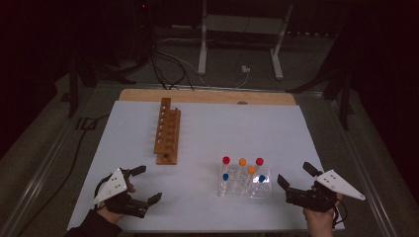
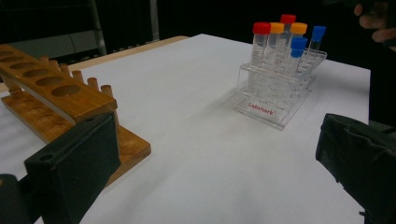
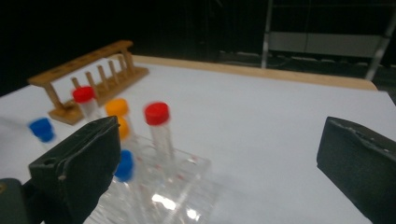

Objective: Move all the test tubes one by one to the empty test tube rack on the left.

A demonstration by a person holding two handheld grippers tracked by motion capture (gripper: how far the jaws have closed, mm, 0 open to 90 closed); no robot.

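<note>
A clear plastic rack (image 1: pixel 244 186) stands on the white table cover at the front right and holds several capped tubes: red (image 1: pixel 226 160), orange (image 1: pixel 242 161) and blue (image 1: pixel 225 177). A wooden tube rack (image 1: pixel 167 131) with empty holes lies left of centre. My left gripper (image 1: pixel 150 182) is open near the front left, below the wooden rack. My right gripper (image 1: pixel 294 173) is open just right of the clear rack. In the left gripper view the open jaws frame bare cover, with the wooden rack (image 2: pixel 60 93) at left and the clear rack (image 2: pixel 275 100) farther off. The right gripper view shows the clear rack (image 3: pixel 173 191) and a red-capped tube (image 3: pixel 157 113) close up.
The white cover (image 1: pixel 207 123) lies on a wooden board whose far edge (image 1: pixel 207 96) shows. Beyond the table are a white stand's legs (image 1: pixel 239 44) and cables on the floor. A hand (image 2: pixel 373 21) holding the other gripper appears at the top right of the left gripper view.
</note>
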